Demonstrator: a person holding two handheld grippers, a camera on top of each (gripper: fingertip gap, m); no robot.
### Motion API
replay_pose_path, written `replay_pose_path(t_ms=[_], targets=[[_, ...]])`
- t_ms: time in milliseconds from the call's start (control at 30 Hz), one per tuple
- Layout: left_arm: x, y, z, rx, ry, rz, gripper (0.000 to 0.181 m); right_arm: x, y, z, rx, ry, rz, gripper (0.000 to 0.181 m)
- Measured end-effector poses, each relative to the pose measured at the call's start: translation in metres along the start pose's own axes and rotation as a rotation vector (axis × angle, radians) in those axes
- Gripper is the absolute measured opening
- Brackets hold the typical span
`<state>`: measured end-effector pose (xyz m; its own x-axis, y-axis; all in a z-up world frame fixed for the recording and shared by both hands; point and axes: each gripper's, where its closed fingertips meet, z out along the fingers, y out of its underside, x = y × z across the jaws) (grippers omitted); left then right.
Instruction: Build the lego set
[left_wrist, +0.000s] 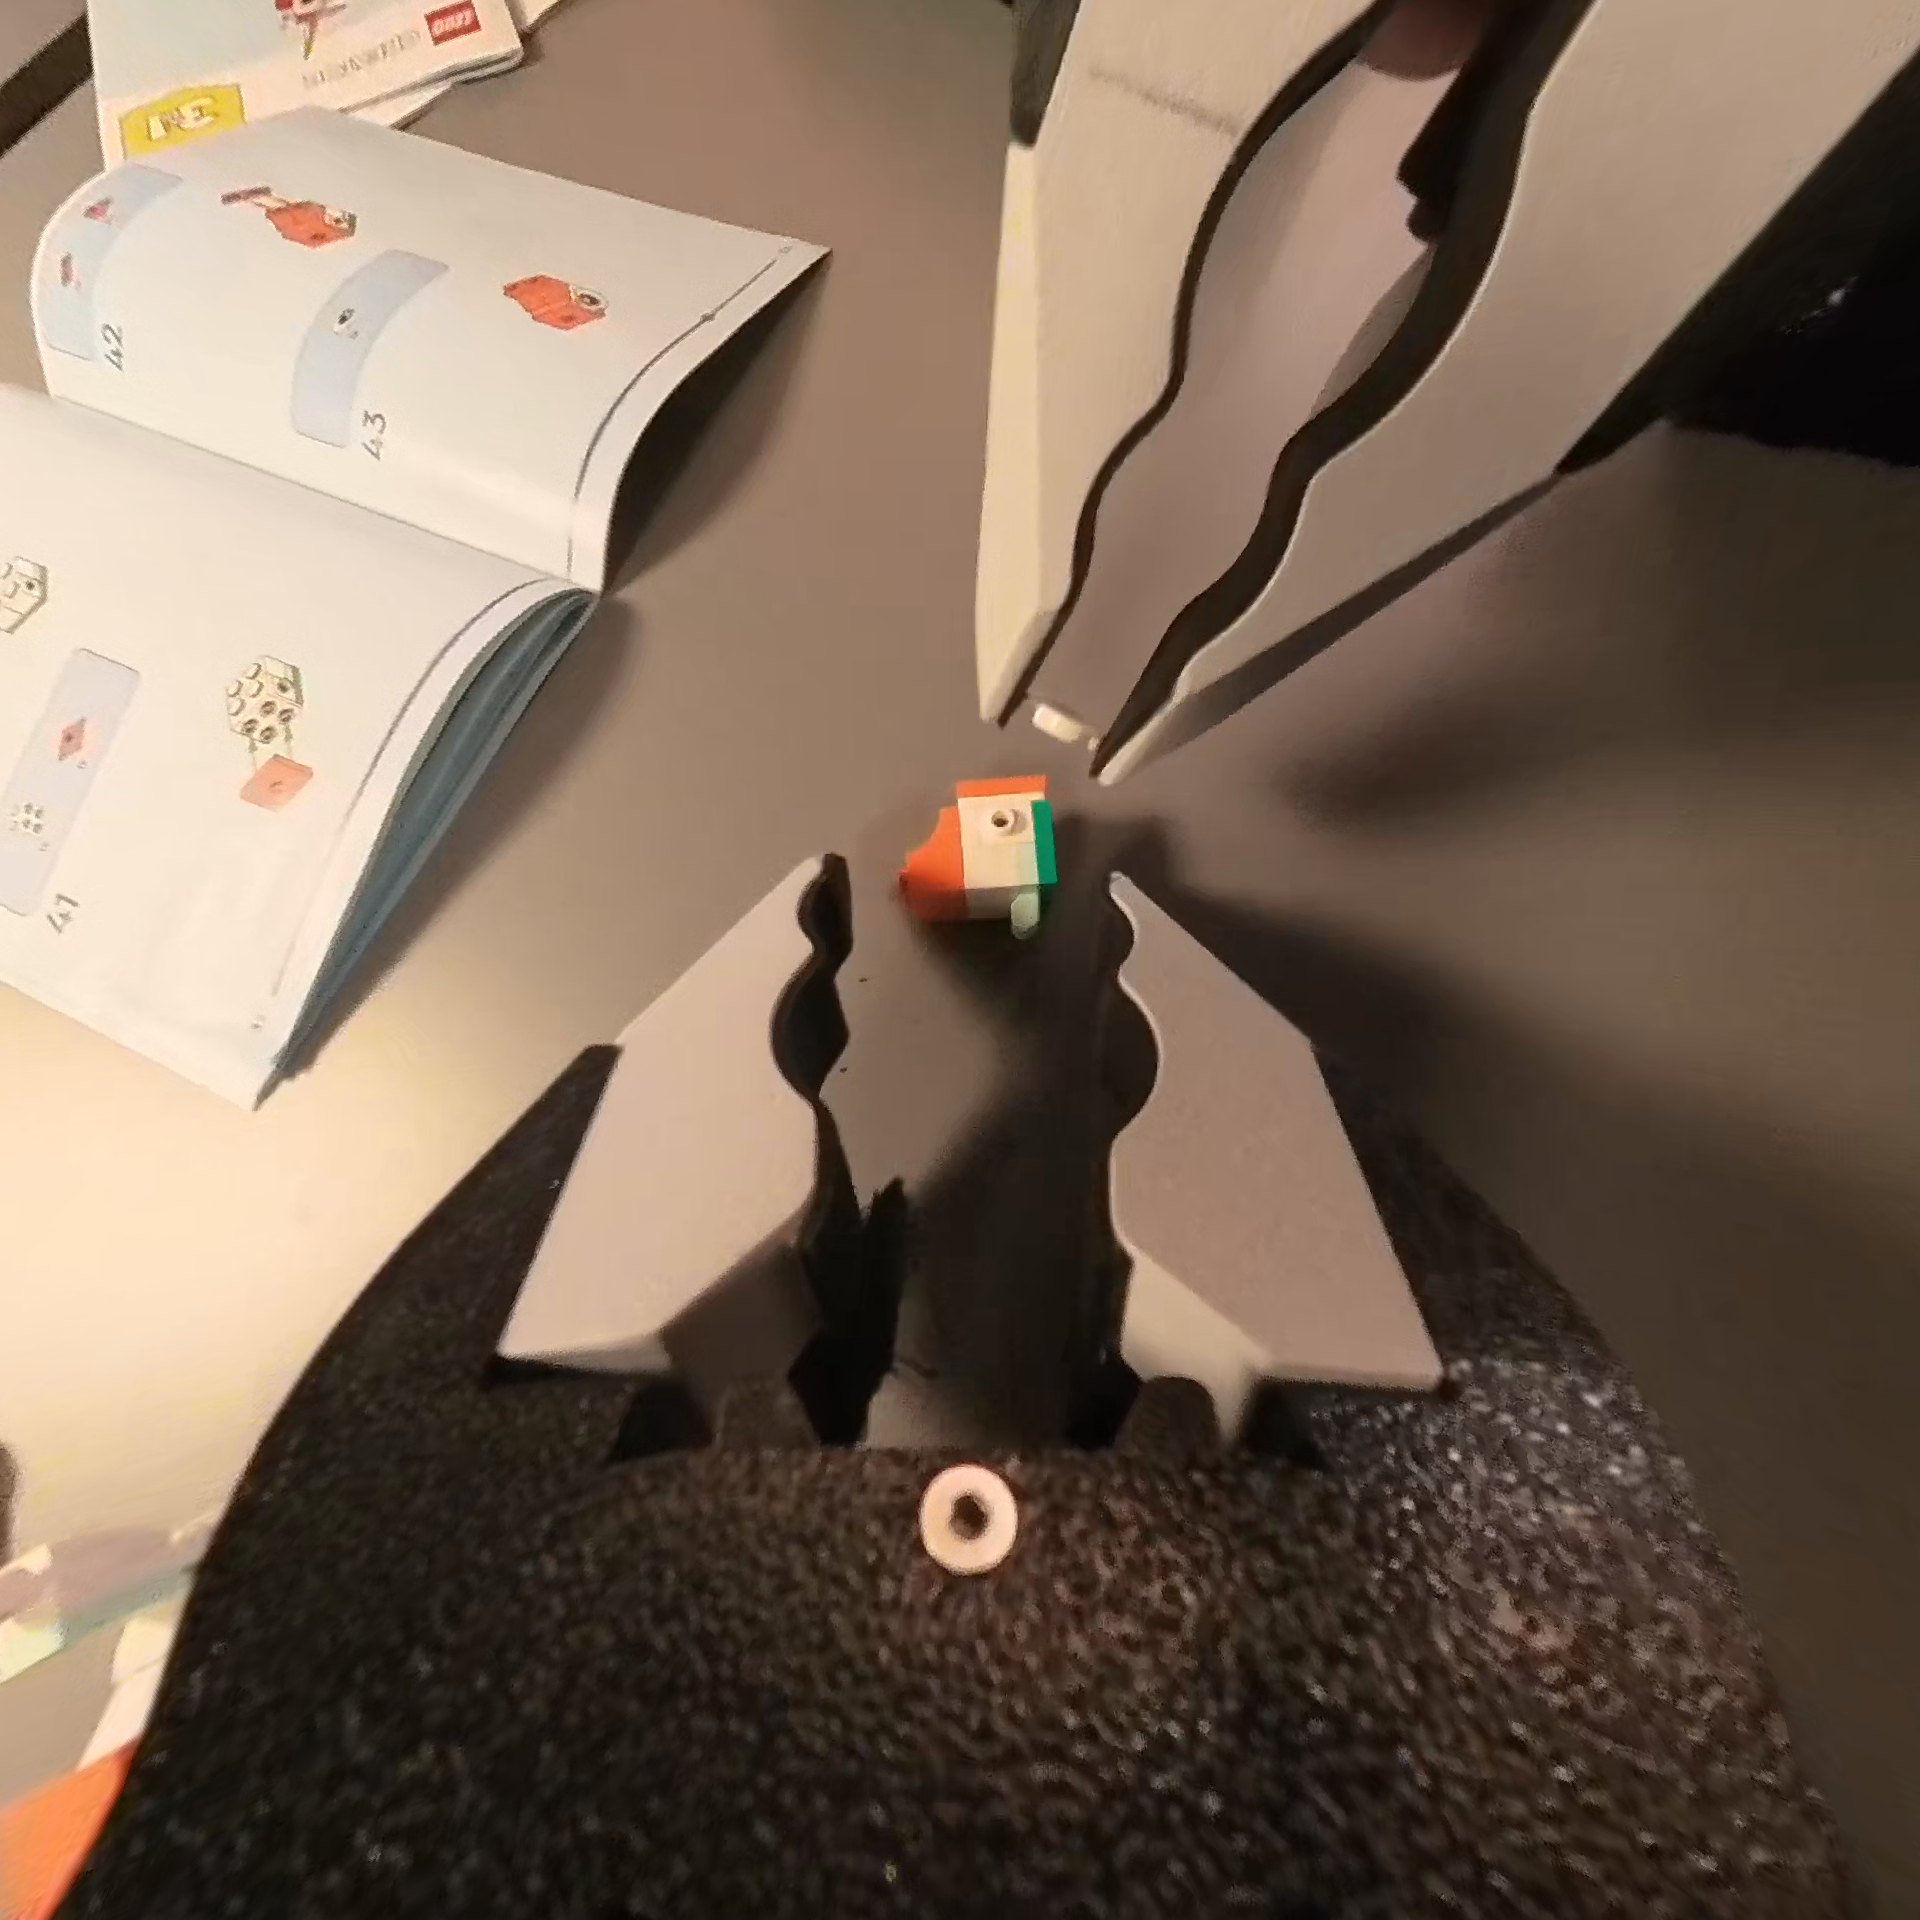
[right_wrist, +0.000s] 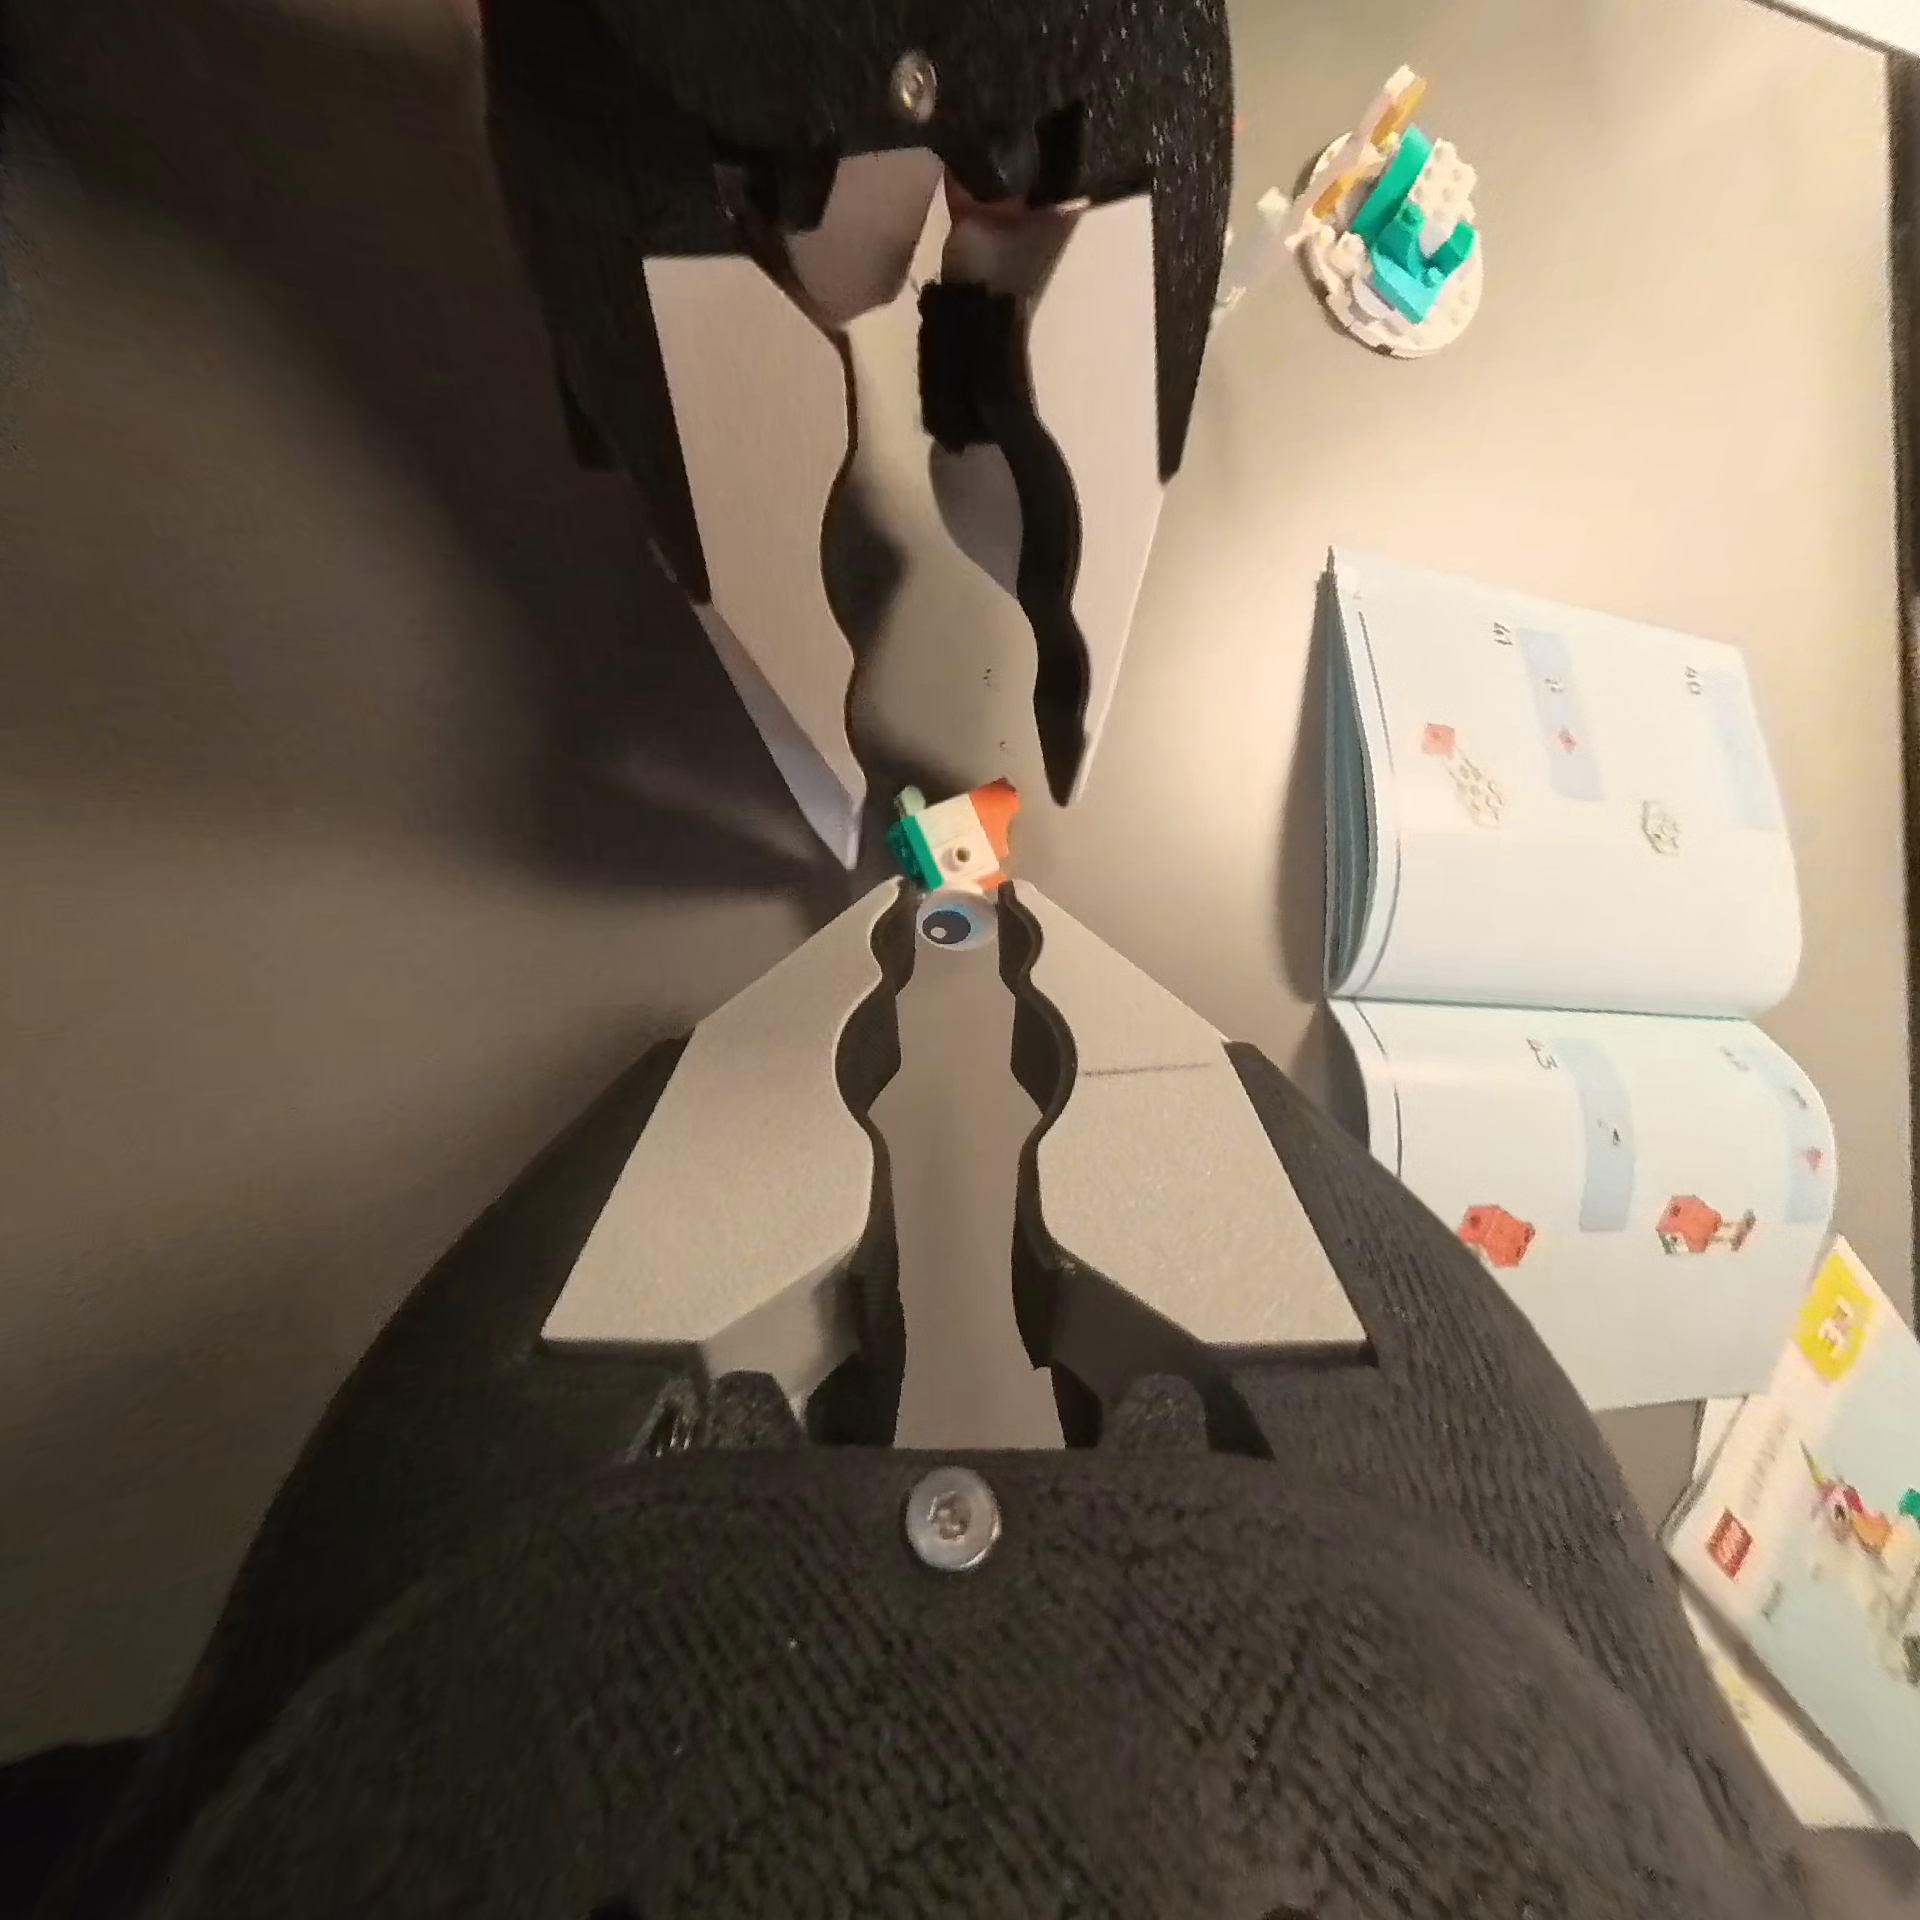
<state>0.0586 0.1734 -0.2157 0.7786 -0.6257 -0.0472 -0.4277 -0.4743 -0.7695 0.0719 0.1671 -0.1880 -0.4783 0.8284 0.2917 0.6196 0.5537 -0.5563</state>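
Note:
A small orange, white and green lego assembly (left_wrist: 982, 862) lies on the grey table, one white face with a single stud facing up. My left gripper (left_wrist: 974, 873) is open, its fingertips on either side of the assembly without clamping it. My right gripper (left_wrist: 1049, 746) comes in from the far side, shut on a small round white tile (left_wrist: 1060, 720). In the right wrist view that tile is a round eye tile (right_wrist: 951, 925), held at the tips of the right gripper (right_wrist: 953, 891) and almost touching the assembly (right_wrist: 951, 847). The left gripper (right_wrist: 956, 828) faces it from above.
An open instruction booklet (left_wrist: 312, 623) lies left of the work spot and also shows in the right wrist view (right_wrist: 1558, 935). A second closed booklet (right_wrist: 1818, 1507) lies beside it. A partial teal and white build on a round white base (right_wrist: 1382, 249) stands farther off. Blurred loose pieces (left_wrist: 62, 1590) lie at lower left. The tips of both grippers are at nearly the same place.

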Motion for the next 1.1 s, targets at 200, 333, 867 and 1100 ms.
replay_pose_path(t_ms=[200, 333, 867, 1100], targets=[[-0.004, 0.001, 0.003, 0.006, -0.038, 0.041, 0.026, 0.001, -0.004, 0.007, -0.042, -0.054, -0.035, 0.014], [-0.002, -0.001, 0.003, 0.021, -0.019, 0.081, 0.026, 0.002, -0.003, 0.01, -0.098, -0.081, -0.058, 0.014], [0.0, 0.0, 0.003, 0.014, 0.029, 0.062, 0.026, 0.0, 0.0, 0.018, -0.23, -0.166, -0.099, 0.014], [0.0, 0.0, 0.003, 0.014, 0.033, 0.052, 0.026, 0.001, -0.001, 0.019, -0.246, -0.171, -0.105, 0.016]])
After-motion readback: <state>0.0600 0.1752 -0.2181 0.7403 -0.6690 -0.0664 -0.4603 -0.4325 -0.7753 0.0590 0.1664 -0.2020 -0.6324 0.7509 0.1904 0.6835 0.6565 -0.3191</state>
